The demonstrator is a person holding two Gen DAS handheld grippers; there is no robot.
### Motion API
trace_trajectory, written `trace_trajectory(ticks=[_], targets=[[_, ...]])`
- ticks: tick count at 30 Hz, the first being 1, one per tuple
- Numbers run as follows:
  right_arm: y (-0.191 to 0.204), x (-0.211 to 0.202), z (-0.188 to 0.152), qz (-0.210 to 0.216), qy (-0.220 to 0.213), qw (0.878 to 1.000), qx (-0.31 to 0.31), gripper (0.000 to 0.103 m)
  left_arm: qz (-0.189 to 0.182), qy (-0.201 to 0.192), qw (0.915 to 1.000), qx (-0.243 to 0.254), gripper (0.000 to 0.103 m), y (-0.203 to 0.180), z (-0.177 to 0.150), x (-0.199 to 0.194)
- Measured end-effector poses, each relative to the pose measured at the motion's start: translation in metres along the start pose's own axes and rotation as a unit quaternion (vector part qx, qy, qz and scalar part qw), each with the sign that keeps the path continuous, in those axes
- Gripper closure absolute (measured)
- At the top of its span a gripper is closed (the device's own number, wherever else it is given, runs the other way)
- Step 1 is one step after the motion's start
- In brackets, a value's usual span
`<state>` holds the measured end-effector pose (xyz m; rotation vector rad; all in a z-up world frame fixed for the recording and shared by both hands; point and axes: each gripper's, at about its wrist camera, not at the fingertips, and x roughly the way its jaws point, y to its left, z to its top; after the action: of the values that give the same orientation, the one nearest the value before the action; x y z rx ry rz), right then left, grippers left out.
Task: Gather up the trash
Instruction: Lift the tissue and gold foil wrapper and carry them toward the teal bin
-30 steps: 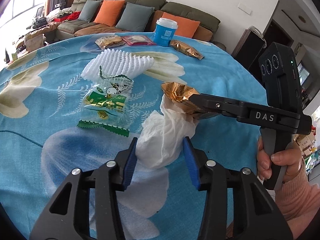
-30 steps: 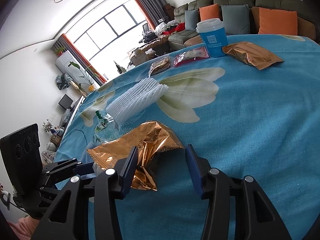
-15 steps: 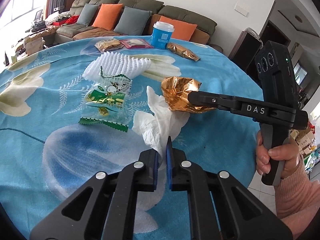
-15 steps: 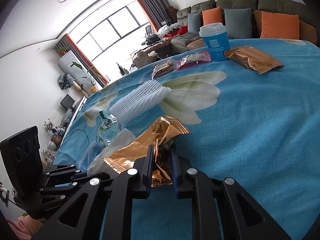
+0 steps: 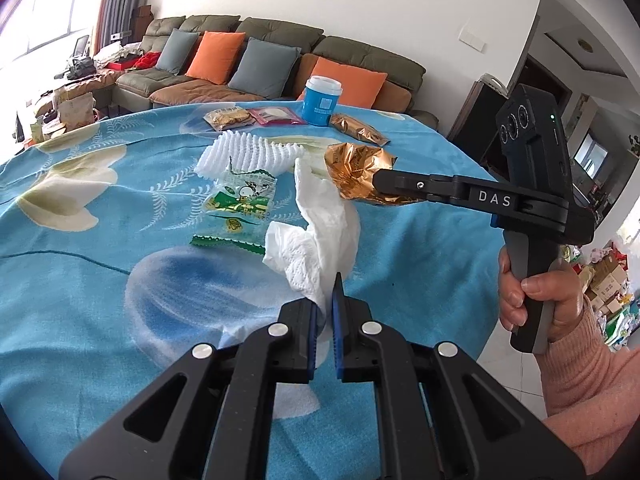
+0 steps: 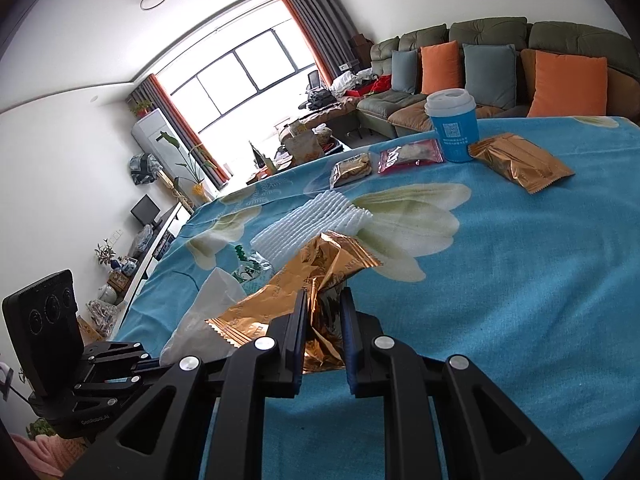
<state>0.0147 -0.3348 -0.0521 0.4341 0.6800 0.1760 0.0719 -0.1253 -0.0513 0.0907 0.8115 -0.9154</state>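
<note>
The white tissue (image 5: 320, 236) hangs pinched in the left hand-held gripper (image 5: 325, 308), lifted off the tabletop (image 5: 100, 280) beside the green snack wrapper (image 5: 240, 210); a second ago it lay there between spread jaws. The right hand-held gripper (image 6: 323, 312) pinches the gold wrapper (image 6: 316, 276), likewise raised, nearer the blue cup (image 6: 454, 128)

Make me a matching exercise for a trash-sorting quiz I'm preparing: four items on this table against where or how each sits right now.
Items:
1. white tissue
2. crumpled gold wrapper
3. blue paper cup
4. white foam fruit net

States:
A. standing upright at the table's far edge
B. pinched in the right gripper
C. lying flat on the tablecloth
D. pinched in the left gripper

Pairs: 1-D, 2-B, 3-A, 4-C
</note>
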Motion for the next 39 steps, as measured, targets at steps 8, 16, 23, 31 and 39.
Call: trace_trajectory(ticks=[8, 16, 23, 31, 39], targets=[[0.021, 0.006, 0.001, 0.019, 0.000, 1.000, -0.021, 0.088, 0.019, -0.020, 0.9996, -0.007, 0.096, 0.010, -0.012, -0.032], [0.048, 0.017, -0.001, 0.044, 0.008, 0.998, -0.044, 0.088, 0.044, -0.036, 0.9979, -0.033, 0.096, 0.029, -0.025, -0.061], [0.080, 0.035, -0.002, 0.069, 0.019, 0.995, -0.072, 0.088, 0.070, -0.046, 0.9945, -0.062, 0.096, 0.049, -0.039, -0.083], [0.115, 0.058, -0.005, 0.098, 0.037, 0.990, -0.098, 0.088, 0.103, -0.057, 0.9886, -0.093, 0.096, 0.072, -0.058, -0.110], [0.146, 0.073, -0.009, 0.124, 0.053, 0.983, -0.121, 0.088, 0.133, -0.068, 0.9819, -0.116, 0.096, 0.088, -0.073, -0.133]])
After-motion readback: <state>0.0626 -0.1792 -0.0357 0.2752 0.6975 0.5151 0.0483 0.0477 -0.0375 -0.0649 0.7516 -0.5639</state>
